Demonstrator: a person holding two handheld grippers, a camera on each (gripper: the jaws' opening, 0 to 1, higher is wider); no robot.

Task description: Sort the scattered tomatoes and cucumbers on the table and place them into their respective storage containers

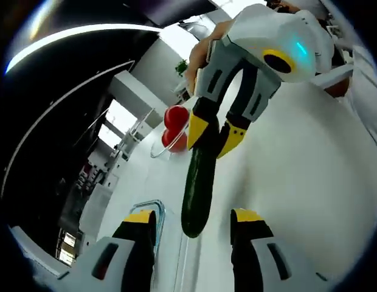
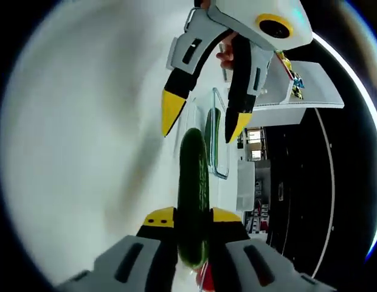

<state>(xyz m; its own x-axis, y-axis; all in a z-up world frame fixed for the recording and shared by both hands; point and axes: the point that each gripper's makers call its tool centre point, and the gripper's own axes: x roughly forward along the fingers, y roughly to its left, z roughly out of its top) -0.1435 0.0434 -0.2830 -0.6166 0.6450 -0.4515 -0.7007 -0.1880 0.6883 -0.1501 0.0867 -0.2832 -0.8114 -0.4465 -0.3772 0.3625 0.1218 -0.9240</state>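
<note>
Your right fingers (image 2: 191, 220) clamp the cucumber (image 2: 193, 188); left fingers (image 1: 194, 220) spread open. Left gripper view adds tomatoes (image 1: 175, 117) in a bowl (image 1: 159, 149). No legible writing.

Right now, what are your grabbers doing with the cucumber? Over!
Right gripper shut on cucumber. Left gripper open, facing its free end. Glass container beyond holds another cucumber. Nothing blocking.
</note>
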